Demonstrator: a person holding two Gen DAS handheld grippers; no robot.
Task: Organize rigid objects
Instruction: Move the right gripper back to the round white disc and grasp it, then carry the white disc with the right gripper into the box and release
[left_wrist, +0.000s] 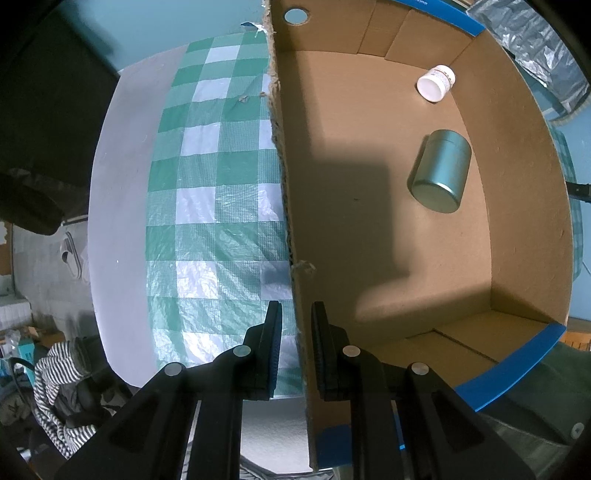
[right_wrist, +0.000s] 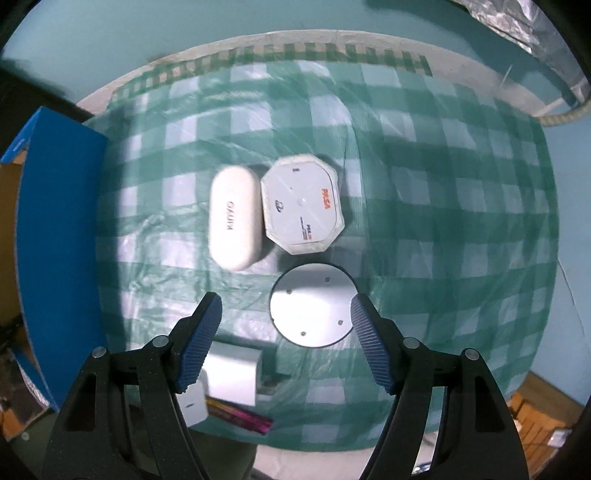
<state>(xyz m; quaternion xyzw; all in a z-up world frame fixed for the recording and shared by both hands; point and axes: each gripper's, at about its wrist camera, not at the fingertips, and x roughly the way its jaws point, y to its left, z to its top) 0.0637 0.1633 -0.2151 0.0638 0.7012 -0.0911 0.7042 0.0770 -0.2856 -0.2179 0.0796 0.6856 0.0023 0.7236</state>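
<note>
Cardboard box wall (left_wrist: 295, 221) between left hand-held gripper (left_wrist: 295, 347) fingers — clamped

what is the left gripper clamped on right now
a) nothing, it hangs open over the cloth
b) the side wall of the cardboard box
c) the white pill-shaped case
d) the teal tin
b: in the left wrist view the left gripper has one finger outside and one inside the cardboard box, closed on its torn side wall, while the teal tin lies untouched on the box floor.
</note>
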